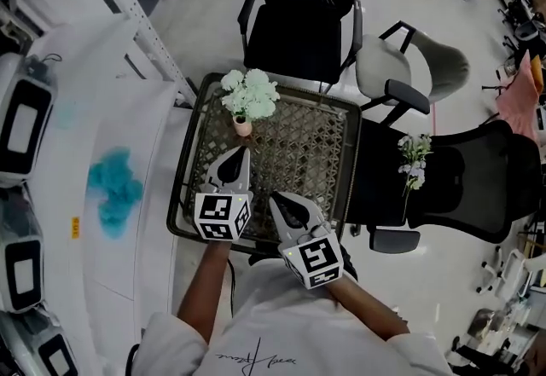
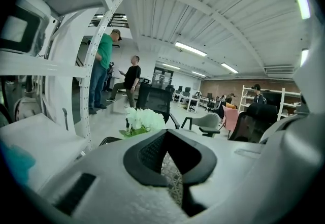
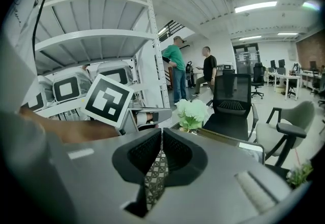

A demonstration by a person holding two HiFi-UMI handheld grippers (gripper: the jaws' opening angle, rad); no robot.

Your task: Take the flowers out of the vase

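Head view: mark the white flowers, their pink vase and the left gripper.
white flowers [image 1: 250, 94], head view, middle of the bloom cluster.
pink vase [image 1: 242, 127], head view, its side wall below the blooms.
left gripper [image 1: 244, 154], head view, tip where its shut fingertips meet.

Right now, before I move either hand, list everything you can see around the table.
Table: one, dark metal lattice, before the person.
Vase: one, pink, table's far left corner.
Flowers: one bunch, white, in vase.
Black chairs: two, behind table and right of it.
Grey chair: one, between them.
Flower sprig: one, white, on right black chair.
Bench: one, white, teal stain, left.
Left tongs: shut, empty, just short of vase.
Right tongs: shut, empty, over table.
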